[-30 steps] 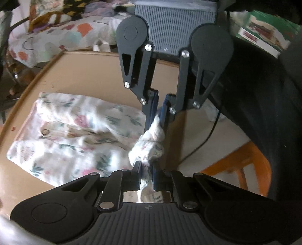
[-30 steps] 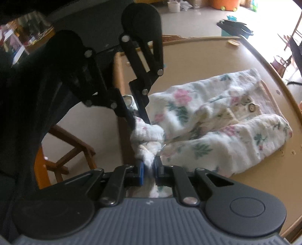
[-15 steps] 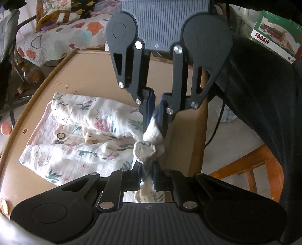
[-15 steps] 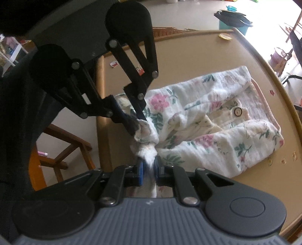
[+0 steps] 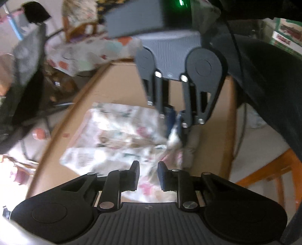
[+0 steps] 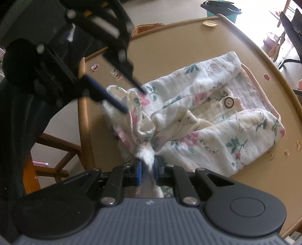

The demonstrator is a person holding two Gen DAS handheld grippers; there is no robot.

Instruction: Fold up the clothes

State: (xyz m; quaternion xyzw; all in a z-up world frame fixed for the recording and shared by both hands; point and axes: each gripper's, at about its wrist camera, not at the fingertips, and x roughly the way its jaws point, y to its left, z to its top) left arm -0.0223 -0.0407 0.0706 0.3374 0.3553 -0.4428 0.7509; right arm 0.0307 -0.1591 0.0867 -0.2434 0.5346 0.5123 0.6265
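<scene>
A white floral garment [image 6: 207, 120] with a dark button [image 6: 229, 102] lies partly folded on the tan round table [image 6: 179, 47]. My right gripper [image 6: 147, 167] is shut on a bunched corner of the garment at the table's near edge. My left gripper [image 5: 148, 175] is open and empty, its fingers apart just above the cloth [image 5: 113, 135]. In the right wrist view the left gripper [image 6: 134, 101] shows blurred, fingers spread over the garment's left end. In the left wrist view the right gripper [image 5: 174, 120] still pinches the cloth.
A wooden chair [image 6: 56, 162] stands beside the table's left edge. Stickers [image 6: 117, 72] and small marks dot the tabletop. A patterned blanket [image 5: 85, 50] and clutter lie beyond the table. A dark bin [image 6: 220, 7] sits on the floor far back.
My left gripper has opened and let go of the bunched garment corner, and pulled back a little. My right gripper stays shut on the cloth.
</scene>
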